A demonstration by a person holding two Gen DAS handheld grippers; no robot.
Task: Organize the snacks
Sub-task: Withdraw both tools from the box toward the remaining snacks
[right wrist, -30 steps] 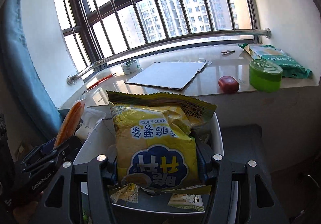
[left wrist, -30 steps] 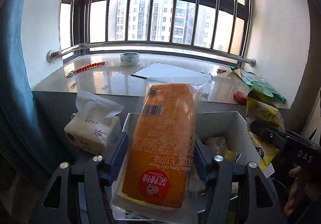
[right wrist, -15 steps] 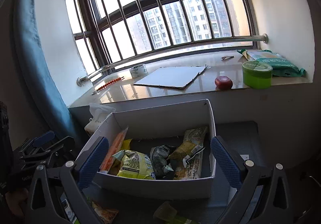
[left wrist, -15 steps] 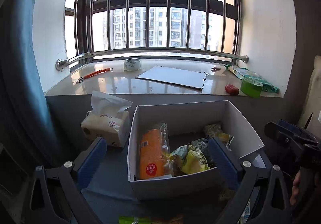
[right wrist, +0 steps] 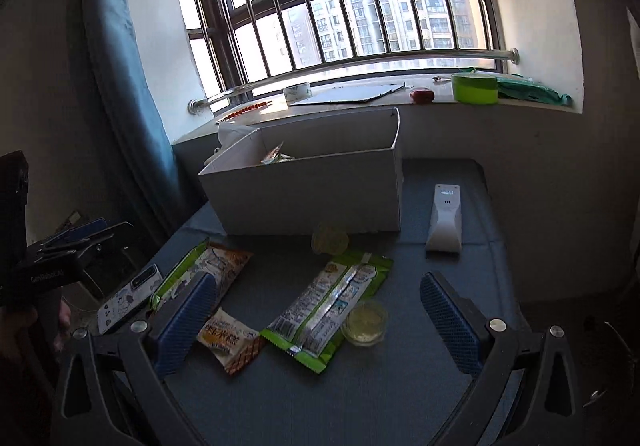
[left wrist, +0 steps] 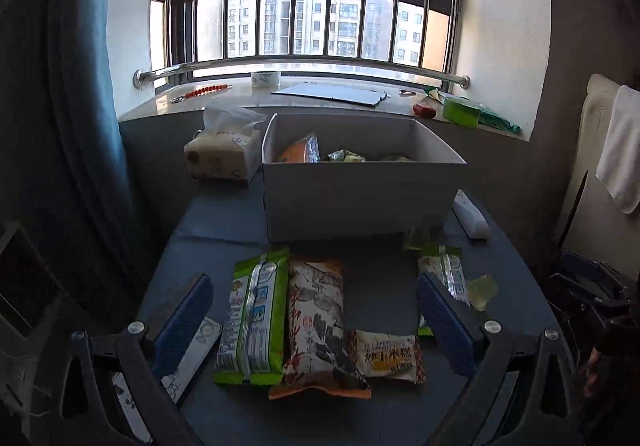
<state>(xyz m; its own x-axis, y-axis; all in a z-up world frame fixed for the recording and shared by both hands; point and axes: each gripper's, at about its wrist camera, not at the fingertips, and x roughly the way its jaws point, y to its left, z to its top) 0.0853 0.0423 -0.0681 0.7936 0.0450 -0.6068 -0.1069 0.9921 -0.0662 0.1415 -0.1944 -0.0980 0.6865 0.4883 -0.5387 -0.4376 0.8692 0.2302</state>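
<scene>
Barred window light falls on a dark blue table, where a white box hides most of its snacks behind its near wall. Left to right before the left gripper lie a green packet, an orange-trimmed bag and a small cracker pack, all between its wide-spread, empty fingers. The right gripper gapes equally wide, empty, over another green packet and a jelly cup.

White box, green packet, seemingly dark-blue tabletop
</scene>
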